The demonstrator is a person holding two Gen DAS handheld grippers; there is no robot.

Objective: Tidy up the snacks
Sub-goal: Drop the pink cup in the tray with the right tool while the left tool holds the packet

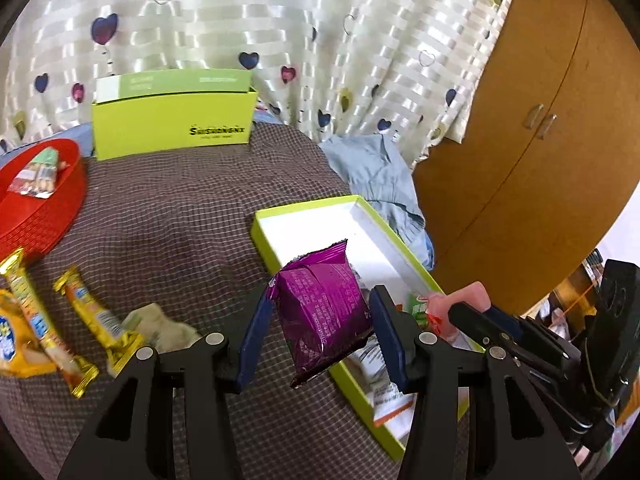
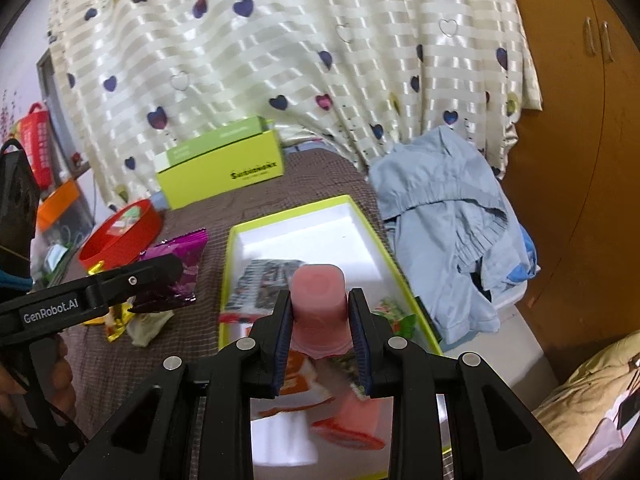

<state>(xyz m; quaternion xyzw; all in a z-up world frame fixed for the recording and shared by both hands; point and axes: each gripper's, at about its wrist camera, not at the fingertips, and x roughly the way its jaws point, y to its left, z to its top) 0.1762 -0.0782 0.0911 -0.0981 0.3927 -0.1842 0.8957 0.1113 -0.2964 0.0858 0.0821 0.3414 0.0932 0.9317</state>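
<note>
I have the left tongs [image 1: 318, 334] clamped on a purple snack packet [image 1: 324, 312], hanging just off the lime tray's [image 1: 304, 204] rim at its 9 o'clock side. The packet is light, crinkly foil that likely slides under pressure, so I judge the puffed middle the best place to hold, not the sealed ends. My right tongs [image 2: 320, 328] are narrow around a pink jelly cup [image 2: 319, 296], held over the tray; it looks stiff-walled but smooth, best pinched across its sides. More wrapped snacks already lie in the tray. The surface is a soft checked brown cloth [image 1: 180, 216], with gold bars [image 1: 96, 320] at 8 o'clock, a red basket [image 1: 52, 208] at 10 and a lime box [image 1: 172, 128] at 12. A heart-print curtain [image 1: 280, 20] hangs behind, and a wooden cabinet [image 1: 520, 140] stands at 3 o'clock.
</note>
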